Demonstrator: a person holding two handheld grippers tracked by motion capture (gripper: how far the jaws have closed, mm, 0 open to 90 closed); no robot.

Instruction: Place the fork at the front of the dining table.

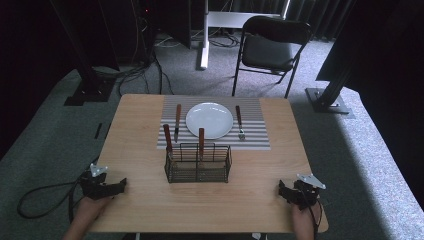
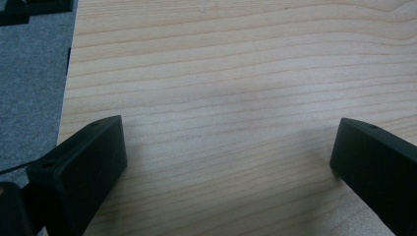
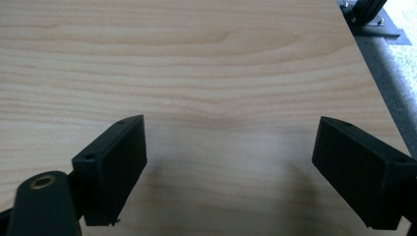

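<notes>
A white plate [image 1: 209, 120] lies on a striped placemat [image 1: 255, 137] at the table's far middle. Left of the plate lies a wooden-handled knife [image 1: 177, 120], and right of it a wooden-handled fork [image 1: 239, 122]. In front of the mat stands a black wire basket [image 1: 198, 163] with two wooden-handled utensils [image 1: 201, 140] upright in it. My left gripper [image 1: 120, 186] [image 2: 228, 132] rests at the table's near left edge, open, with only bare wood between its jaws. My right gripper [image 1: 282, 191] [image 3: 231, 128] sits at the near right corner, also open and holding nothing.
The wooden table [image 1: 145, 150] has bare wood around the basket and between the two grippers. A black folding chair [image 1: 272, 47] stands beyond the far edge. Dark frame posts [image 1: 90, 75] and cables [image 1: 40, 192] are on the grey carpet.
</notes>
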